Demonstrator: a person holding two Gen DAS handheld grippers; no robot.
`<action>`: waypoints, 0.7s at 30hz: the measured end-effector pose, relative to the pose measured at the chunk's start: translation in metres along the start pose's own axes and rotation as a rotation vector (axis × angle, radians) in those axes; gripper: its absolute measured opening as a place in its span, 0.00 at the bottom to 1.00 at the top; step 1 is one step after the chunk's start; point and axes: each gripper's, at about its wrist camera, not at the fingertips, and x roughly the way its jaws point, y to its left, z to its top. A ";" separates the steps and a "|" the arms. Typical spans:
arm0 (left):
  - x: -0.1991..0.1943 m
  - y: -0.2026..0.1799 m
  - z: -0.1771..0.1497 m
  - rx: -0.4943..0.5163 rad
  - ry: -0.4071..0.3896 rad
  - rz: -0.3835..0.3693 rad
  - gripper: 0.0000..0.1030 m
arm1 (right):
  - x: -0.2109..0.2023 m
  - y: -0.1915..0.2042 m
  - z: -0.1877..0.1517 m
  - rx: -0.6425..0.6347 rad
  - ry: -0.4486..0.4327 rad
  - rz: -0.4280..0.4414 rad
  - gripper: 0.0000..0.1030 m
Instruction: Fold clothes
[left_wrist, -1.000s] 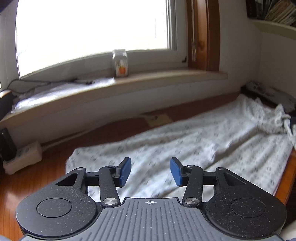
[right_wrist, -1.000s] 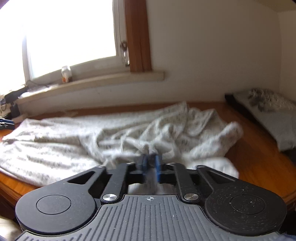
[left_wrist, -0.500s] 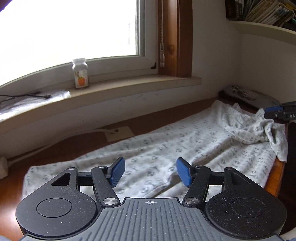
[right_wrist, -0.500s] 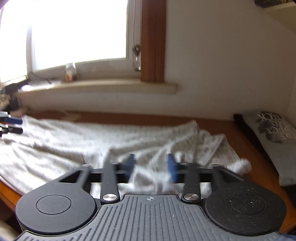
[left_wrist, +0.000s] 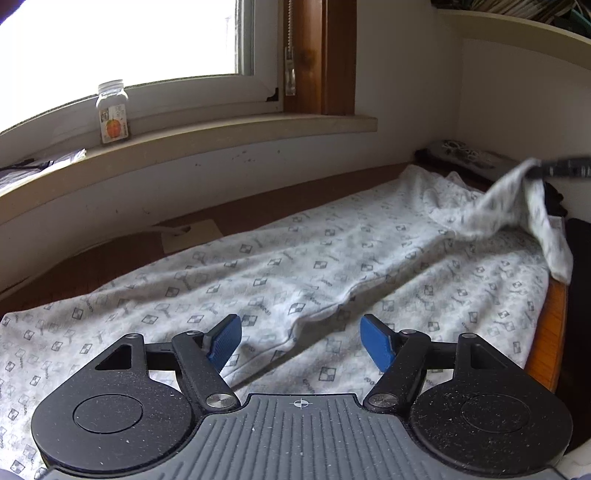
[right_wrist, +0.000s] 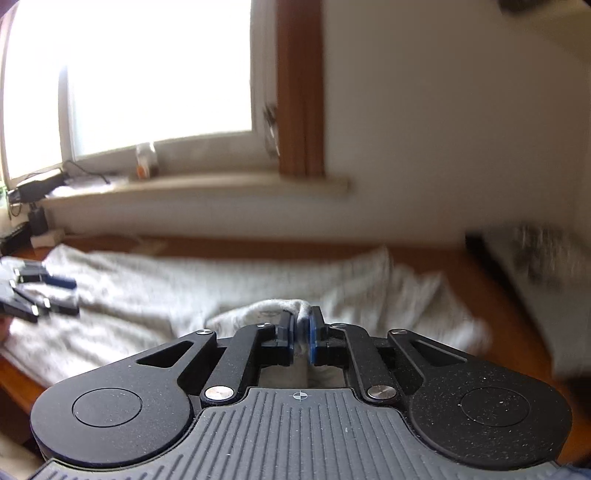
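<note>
A patterned garment (left_wrist: 295, 266) lies spread along the wooden table (left_wrist: 550, 332) ahead of the released left tongs (left_wrist: 301, 341), while the right tongs (right_wrist: 302, 332) pinch a lifted edge; no finished fold shows, so most folding seemingly remains

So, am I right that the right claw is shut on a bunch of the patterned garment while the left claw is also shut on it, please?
Not quite. The right claw is indeed shut on a bunch of the patterned garment, but the left claw is open, its blue pads apart above the cloth and gripping nothing, as the left wrist view shows.
</note>
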 end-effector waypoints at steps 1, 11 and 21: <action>0.001 0.001 0.000 -0.007 0.001 -0.002 0.72 | -0.002 0.003 0.012 -0.022 -0.020 0.001 0.08; 0.003 0.006 0.000 -0.042 0.012 0.001 0.75 | 0.078 0.062 0.059 -0.105 -0.037 0.142 0.32; 0.019 -0.038 0.029 0.077 -0.006 -0.062 0.76 | 0.020 -0.010 -0.024 0.070 -0.062 -0.043 0.48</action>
